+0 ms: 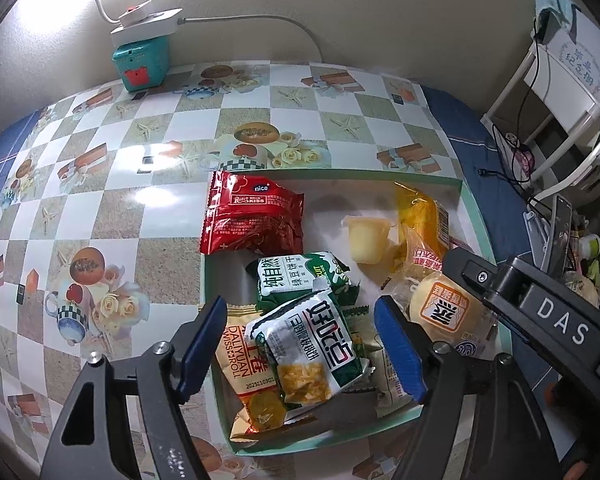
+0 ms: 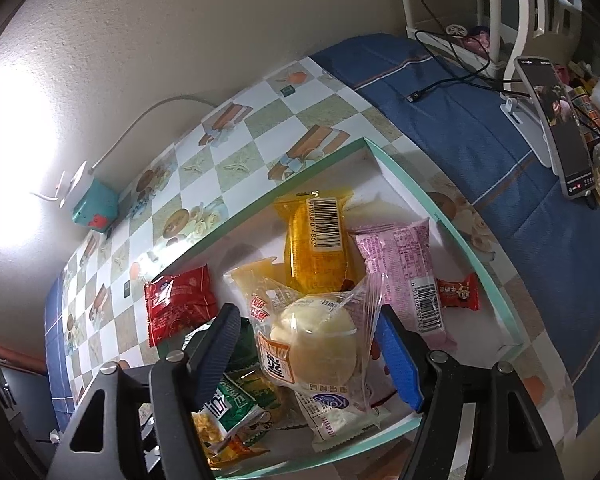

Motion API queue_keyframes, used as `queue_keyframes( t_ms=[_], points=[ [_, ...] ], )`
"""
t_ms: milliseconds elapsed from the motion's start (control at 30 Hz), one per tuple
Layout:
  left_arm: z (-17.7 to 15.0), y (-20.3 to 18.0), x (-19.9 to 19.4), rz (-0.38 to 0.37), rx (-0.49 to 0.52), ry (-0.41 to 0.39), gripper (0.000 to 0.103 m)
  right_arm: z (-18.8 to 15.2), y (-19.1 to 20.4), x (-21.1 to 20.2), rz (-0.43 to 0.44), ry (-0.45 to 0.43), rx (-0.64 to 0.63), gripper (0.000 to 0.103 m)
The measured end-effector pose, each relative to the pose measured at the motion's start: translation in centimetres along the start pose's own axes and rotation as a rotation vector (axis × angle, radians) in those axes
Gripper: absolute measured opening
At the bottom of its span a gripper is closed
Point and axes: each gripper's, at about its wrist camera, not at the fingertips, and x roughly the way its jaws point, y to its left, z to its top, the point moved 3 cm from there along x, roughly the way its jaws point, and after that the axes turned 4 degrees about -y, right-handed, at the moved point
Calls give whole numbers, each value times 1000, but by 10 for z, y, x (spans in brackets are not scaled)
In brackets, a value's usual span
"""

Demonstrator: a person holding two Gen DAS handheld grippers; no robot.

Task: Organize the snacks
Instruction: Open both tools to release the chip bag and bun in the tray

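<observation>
mixed snack packets (image 1: pixel 316 340) heaped in a shallow mint-rimmed box (image 1: pixel 340 174) — red pouch (image 1: pixel 254 214) draped over its rim

Left gripper (image 1: pixel 300 344), right gripper (image 2: pixel 308 356) angled down, agape.

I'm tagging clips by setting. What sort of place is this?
Probably a home room: a patterned vinyl tablecloth on the table, a white storage rack by the wall, and a phone on a stand.

Open left tool (image 1: pixel 300 344) straddles white-green packet (image 1: pixel 312 356) in box (image 1: pixel 476 216).
</observation>
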Motion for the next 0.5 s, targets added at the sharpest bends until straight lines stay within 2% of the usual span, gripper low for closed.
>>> queue_keyframes(
  t_ms=[67,100,167,233,267,333,500],
  points=[
    [0,2,-1,3,-4,0,77,0,-1,0,-3,-3,5,89],
    [1,3,-2,8,-8,1,77,1,-2,-1,-4,-6,9,91],
    [1,7,-2,20,-21,3,78,2,-2,-2,-4,-10,11,92],
    [1,13,-1,37,-42,7,90,2,-2,-2,-6,-13,10,94],
    [1,16,-1,43,-53,5,91,2,-2,-2,-11,-13,10,97],
    [2,24,-2,54,-80,2,91,2,-2,-2,-16,-14,10,103],
    [4,42,-3,88,-142,-13,92,2,-2,-1,-31,-21,3,103]
  ],
)
